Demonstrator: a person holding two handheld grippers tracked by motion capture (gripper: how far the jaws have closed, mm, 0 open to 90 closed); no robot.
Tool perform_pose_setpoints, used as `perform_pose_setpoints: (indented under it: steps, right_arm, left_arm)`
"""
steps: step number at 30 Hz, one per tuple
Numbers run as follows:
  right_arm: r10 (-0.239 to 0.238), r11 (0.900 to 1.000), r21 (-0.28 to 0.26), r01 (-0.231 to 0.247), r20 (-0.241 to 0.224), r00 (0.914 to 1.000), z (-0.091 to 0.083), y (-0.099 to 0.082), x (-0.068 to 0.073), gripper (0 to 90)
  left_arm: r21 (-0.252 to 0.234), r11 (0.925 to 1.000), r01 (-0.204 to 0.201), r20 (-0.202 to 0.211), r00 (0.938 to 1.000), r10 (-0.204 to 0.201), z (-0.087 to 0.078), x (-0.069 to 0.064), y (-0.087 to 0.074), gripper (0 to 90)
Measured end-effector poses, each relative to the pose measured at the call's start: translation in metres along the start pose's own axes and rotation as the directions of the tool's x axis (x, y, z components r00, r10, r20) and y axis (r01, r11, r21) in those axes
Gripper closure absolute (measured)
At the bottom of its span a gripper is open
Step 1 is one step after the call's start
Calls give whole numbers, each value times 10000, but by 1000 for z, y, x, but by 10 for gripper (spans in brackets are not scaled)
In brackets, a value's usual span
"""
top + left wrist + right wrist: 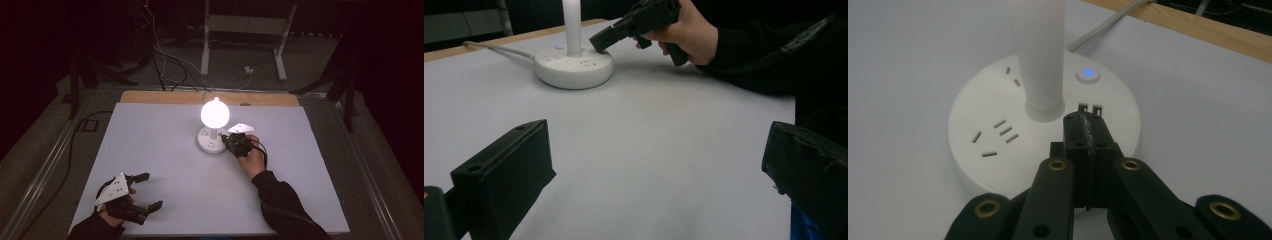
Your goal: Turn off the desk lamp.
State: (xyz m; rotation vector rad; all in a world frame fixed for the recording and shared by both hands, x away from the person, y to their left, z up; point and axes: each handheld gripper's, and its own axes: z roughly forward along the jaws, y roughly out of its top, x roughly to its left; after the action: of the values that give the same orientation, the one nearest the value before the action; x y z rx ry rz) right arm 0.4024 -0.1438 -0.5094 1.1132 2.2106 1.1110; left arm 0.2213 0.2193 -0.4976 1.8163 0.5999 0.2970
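Observation:
A lit globe lamp point(215, 114) stands on a white stem point(1040, 60) rising from a round white socket base point(212, 140) near the table's middle. A small button point(1088, 74) on the base glows blue. My right gripper point(1083, 120) is shut with nothing between its jaws. Its tips hover just over the base's top beside two USB ports point(1089, 108); whether they touch the base I cannot tell. The right gripper point(226, 141) reaches the base from the right. At the front left my left gripper point(152, 190) rests open and empty, its jaws wide apart.
A white cord point(1103, 27) runs from the base toward the wooden back edge point(165, 97) of the table. The grey-white tabletop point(165, 150) spreads between the two grippers. Beyond the table lie floor cables point(165, 60) and a white desk frame point(245, 30).

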Motion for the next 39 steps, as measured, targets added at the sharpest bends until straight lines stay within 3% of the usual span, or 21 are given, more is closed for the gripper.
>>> perform_pose_setpoints:
  steps: [3,9,15,17,19,22,25,31,34,39]
  right_arm:
    - [-163,9997,-168,161,-87,9998,-6,3,0,885]
    - [-392,9971,-657,376,-229,9990,-18,10,1,722]
    - [-347,9951,-958,247,-1038,9940,-29,7,-2,434]
    - [-420,9961,-818,325,-1160,9924,-32,8,-3,316]
    - [-294,9974,-694,212,-1202,9923,-37,8,-3,264]
    - [128,9988,-434,-205,-1720,9850,-43,9,-5,126]
    - [-40,9995,-299,-30,-2308,9730,-49,7,-6,36]
    - [-453,9990,-120,437,-2710,9615,-61,1,-4,0]
    - [-778,9967,-424,694,-2506,9650,-68,-5,-4,0]
    - [-669,9963,-688,512,-2500,9659,-79,-16,-13,0]
  left_arm:
    - [-68,10000,-1,19,10000,1,-1,0,0,5]
    - [-61,10000,7,25,10000,-7,-1,0,0,5]
    - [-78,10000,30,5,10000,-30,-1,1,0,5]
    - [-48,10000,8,2,10000,-8,-1,0,0,5]
    - [-36,10000,18,15,10000,-18,0,1,1,5]
    - [-68,10000,56,15,10000,-55,0,1,0,5]
    - [-93,9999,43,28,10000,-43,-1,1,1,5]
    - [-103,9999,51,45,10000,-51,-1,1,1,5]
    - [-78,10000,48,25,10000,-48,-1,1,0,5]
    - [-77,9999,76,42,10000,-76,-1,1,1,5]
